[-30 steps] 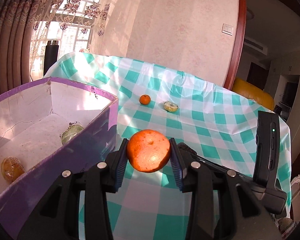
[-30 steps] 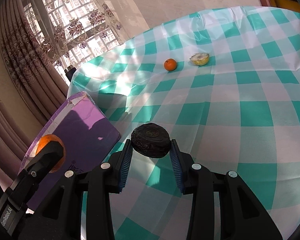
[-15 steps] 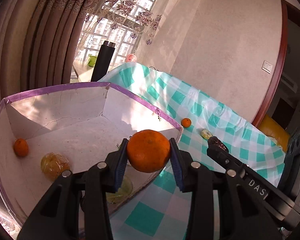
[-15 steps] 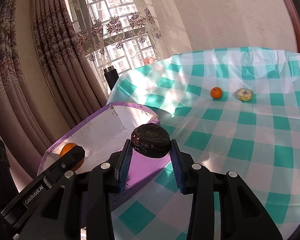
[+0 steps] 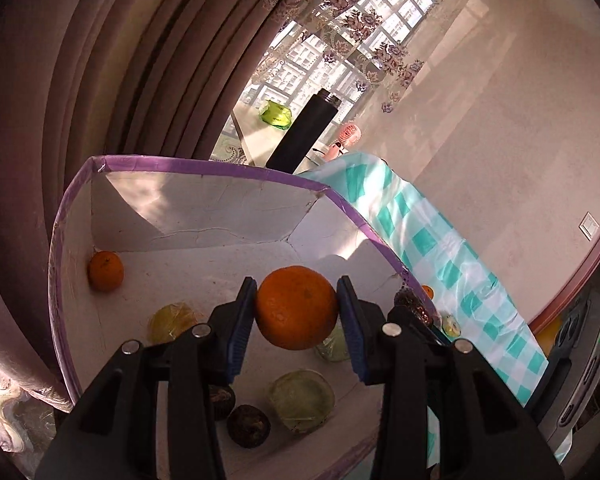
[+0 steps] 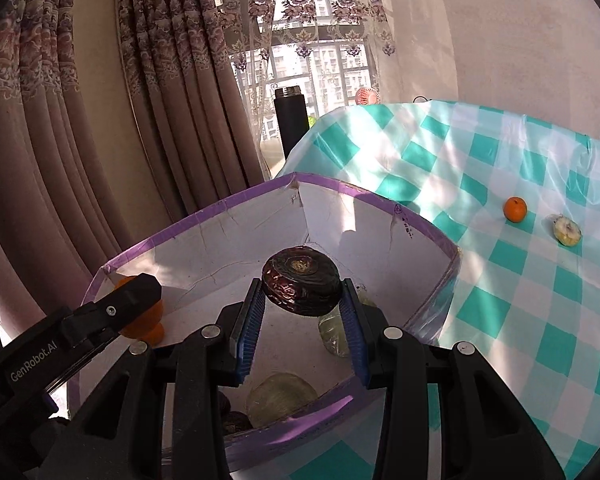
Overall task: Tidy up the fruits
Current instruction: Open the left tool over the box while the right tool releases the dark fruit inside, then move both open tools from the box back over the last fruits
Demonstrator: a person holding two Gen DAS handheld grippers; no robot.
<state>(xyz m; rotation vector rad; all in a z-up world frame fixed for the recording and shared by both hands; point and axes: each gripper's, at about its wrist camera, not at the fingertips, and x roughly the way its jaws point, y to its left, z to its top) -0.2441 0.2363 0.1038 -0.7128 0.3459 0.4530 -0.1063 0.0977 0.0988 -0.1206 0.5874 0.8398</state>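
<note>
Our left gripper [image 5: 296, 308] clamps a round orange [image 5: 296, 307], our right gripper [image 6: 302, 294] a dark wrinkled fruit [image 6: 301, 286]; both hang directly above the purple-rimmed cardboard box [image 5: 204, 166] filling mid-frame.

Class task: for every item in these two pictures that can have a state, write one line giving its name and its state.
Left tool: shut on the orange.
Orange: held above the box.
Right tool: shut on the dark fruit.
Dark fruit: held above the box.
Box: open, fruit inside.
Small orange: loose on the tablecloth.
Cut fruit: loose on the tablecloth.
</note>
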